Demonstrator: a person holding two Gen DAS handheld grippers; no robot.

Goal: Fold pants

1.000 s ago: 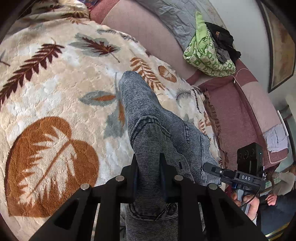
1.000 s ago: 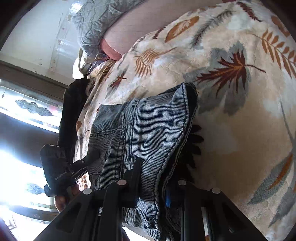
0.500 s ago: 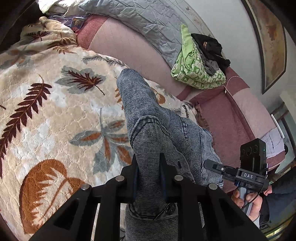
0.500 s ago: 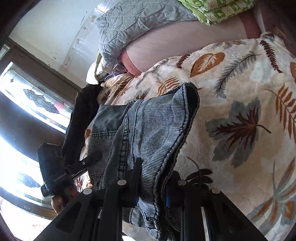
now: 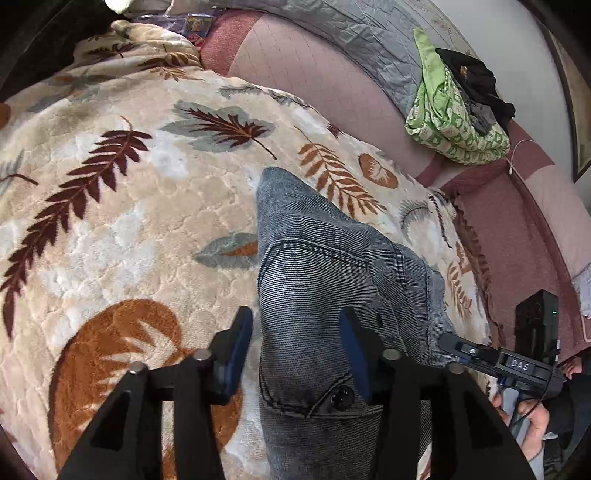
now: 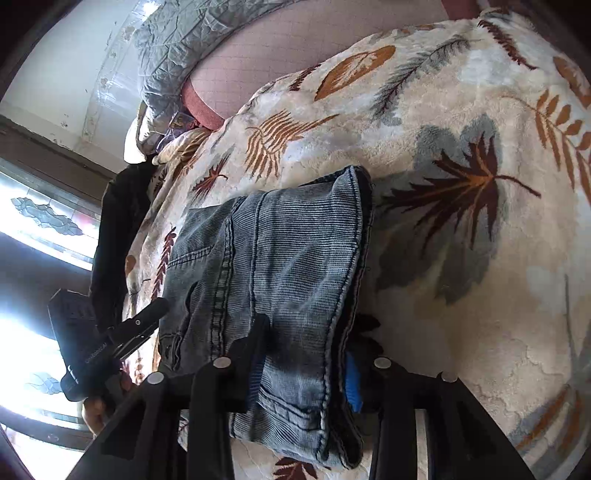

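Grey-blue denim pants (image 5: 325,280) lie folded on a cream blanket with a leaf pattern (image 5: 110,221). My left gripper (image 5: 295,350) is open, its blue-padded fingers spread on either side of the waistband near the button (image 5: 341,397). In the right wrist view the pants (image 6: 273,266) lie flat, and my right gripper (image 6: 306,365) has its fingers spread around the waistband edge, open. The right gripper also shows in the left wrist view (image 5: 498,362), and the left gripper shows in the right wrist view (image 6: 122,328).
The blanket covers a sofa with a pink backrest (image 5: 314,74). A grey quilt (image 5: 362,33) and a green patterned cloth with dark clothes (image 5: 454,118) lie on the backrest. A window (image 6: 33,229) is at the left in the right wrist view.
Both grippers held the pants lifted, then lowered them onto the blanket. Both grippers have now opened and let the waistband go.
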